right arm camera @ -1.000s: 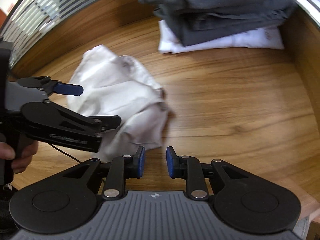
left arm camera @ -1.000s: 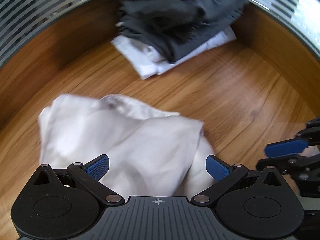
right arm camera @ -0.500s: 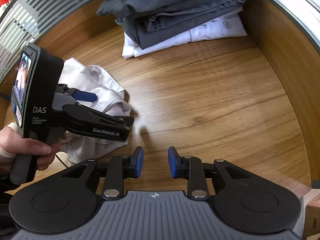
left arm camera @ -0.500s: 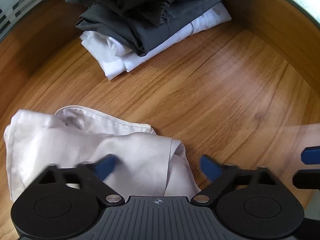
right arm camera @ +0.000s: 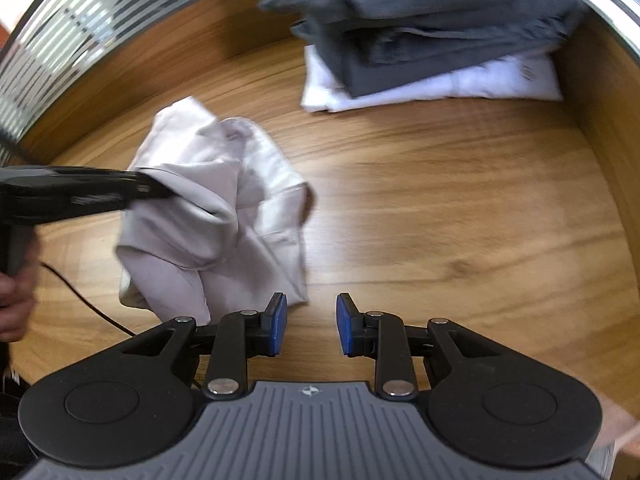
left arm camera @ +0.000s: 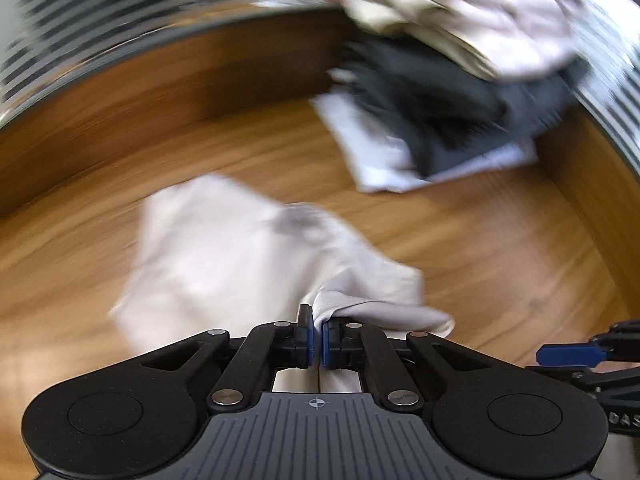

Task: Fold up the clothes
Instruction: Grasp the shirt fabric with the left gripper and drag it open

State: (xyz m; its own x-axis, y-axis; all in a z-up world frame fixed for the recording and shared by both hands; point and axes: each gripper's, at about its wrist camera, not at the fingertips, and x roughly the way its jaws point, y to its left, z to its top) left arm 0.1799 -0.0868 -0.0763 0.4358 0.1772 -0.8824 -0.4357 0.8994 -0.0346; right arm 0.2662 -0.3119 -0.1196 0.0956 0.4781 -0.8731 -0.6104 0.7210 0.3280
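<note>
A crumpled pale shirt (left arm camera: 240, 252) lies on the wooden table (left arm camera: 500, 248), with its near part lifted off the wood. My left gripper (left arm camera: 318, 340) is shut on a pinched fold at the shirt's near edge. In the right wrist view the same shirt (right arm camera: 212, 216) hangs bunched from the left gripper (right arm camera: 156, 190), which reaches in from the left. My right gripper (right arm camera: 311, 326) hovers over bare wood just right of the shirt's lower corner, its blue pads (right arm camera: 346, 326) apart with nothing between them. The left wrist view is blurred.
A stack of folded clothes (right arm camera: 432, 36), white at the bottom, dark grey above, cream on top, sits at the back right. A raised wooden rim (right arm camera: 600, 152) bounds the table. A person's hand (right arm camera: 16, 300) and a black cable (right arm camera: 92, 308) are at the left.
My left gripper's jaws went from wide open to shut on the shirt's edge and pulled the fabric up. The right gripper stayed about where it was.
</note>
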